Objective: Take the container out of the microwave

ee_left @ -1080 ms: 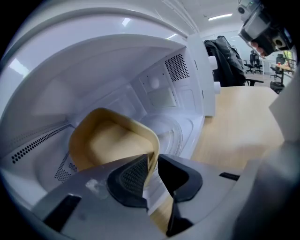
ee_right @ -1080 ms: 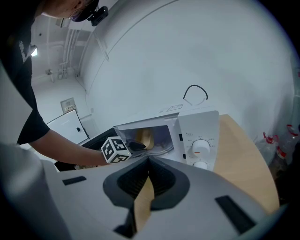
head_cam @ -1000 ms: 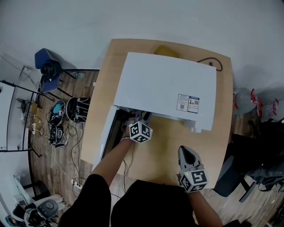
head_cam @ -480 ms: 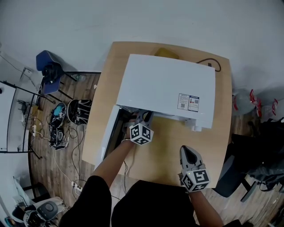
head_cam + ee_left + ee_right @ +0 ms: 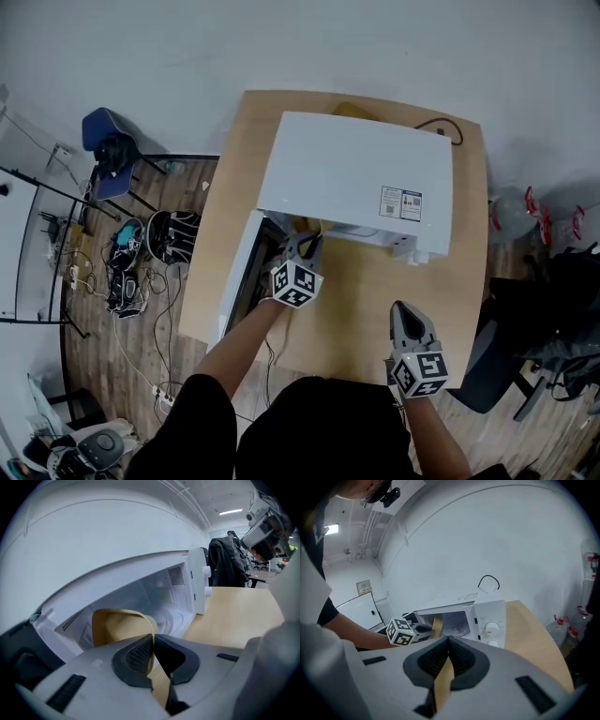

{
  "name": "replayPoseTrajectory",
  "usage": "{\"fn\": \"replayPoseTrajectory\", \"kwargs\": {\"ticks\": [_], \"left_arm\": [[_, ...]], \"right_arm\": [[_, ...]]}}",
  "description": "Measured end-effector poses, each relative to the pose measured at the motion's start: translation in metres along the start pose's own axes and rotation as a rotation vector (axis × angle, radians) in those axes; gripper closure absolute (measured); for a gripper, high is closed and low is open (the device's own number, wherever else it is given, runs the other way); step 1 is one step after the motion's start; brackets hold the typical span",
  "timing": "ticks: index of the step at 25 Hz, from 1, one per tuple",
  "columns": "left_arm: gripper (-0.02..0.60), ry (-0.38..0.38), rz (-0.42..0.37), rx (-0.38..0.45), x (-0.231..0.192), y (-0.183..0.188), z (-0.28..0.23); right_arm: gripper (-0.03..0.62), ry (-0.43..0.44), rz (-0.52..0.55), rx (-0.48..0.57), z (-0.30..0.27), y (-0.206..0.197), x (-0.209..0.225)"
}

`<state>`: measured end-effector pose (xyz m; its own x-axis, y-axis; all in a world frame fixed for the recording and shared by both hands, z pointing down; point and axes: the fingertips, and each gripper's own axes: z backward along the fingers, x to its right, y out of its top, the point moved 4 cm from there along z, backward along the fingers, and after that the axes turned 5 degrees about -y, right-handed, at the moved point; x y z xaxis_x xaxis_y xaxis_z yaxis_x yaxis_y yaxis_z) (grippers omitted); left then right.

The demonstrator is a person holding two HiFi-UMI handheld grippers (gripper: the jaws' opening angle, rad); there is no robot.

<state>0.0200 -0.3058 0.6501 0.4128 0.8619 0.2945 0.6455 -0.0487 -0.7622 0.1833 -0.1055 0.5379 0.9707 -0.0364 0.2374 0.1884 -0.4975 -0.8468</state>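
Observation:
The white microwave (image 5: 356, 178) stands on the wooden table (image 5: 352, 314) with its door (image 5: 242, 277) swung open to the left. A tan container (image 5: 117, 626) sits at the mouth of the oven cavity. My left gripper (image 5: 153, 641) is shut on its thin rim. In the head view the left gripper (image 5: 302, 246) reaches into the opening, with a bit of the container (image 5: 302, 226) showing past it. My right gripper (image 5: 410, 316) hovers over the table's near right part, shut with nothing in it. The right gripper view shows the container (image 5: 437, 623) in the doorway.
The microwave's knobs (image 5: 491, 629) face me at its right end. A black cable (image 5: 441, 127) and a yellow object (image 5: 352, 109) lie behind the oven. A blue chair (image 5: 108, 145) and floor clutter are at the left, and a dark chair (image 5: 553, 328) at the right.
The left gripper has drawn back and up out of the cavity. The tan container now shows at the opening. The right gripper has hardly moved.

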Motion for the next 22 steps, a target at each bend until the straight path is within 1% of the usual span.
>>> {"fn": "replayPoseTrajectory", "kwargs": {"ticks": [2, 5, 9, 12, 15, 18, 22], "left_arm": [[0.561, -0.010, -0.001, 0.006, 0.006, 0.000, 0.008], [0.561, -0.025, -0.013, 0.005, 0.016, -0.003, 0.021], [0.561, -0.044, -0.009, 0.021, 0.032, -0.003, 0.040], [0.561, -0.055, -0.011, 0.032, 0.046, -0.004, 0.055], [0.561, -0.060, 0.008, 0.048, 0.061, -0.006, 0.073], [0.561, -0.048, 0.010, 0.066, 0.073, -0.007, 0.091], [0.561, -0.049, 0.055, 0.103, 0.088, -0.008, 0.118]], "right_arm": [[0.534, -0.025, -0.005, 0.019, 0.007, 0.002, 0.004], [0.534, -0.039, 0.005, 0.043, 0.015, 0.004, 0.004], [0.534, -0.039, 0.019, 0.066, 0.025, 0.003, -0.005], [0.534, -0.024, 0.025, 0.087, 0.033, -0.002, -0.017], [0.534, -0.012, 0.035, 0.092, 0.044, -0.009, -0.032], [0.534, -0.001, 0.055, 0.092, 0.055, -0.015, -0.045], [0.534, 0.007, 0.066, 0.095, 0.074, -0.026, -0.064]]}}
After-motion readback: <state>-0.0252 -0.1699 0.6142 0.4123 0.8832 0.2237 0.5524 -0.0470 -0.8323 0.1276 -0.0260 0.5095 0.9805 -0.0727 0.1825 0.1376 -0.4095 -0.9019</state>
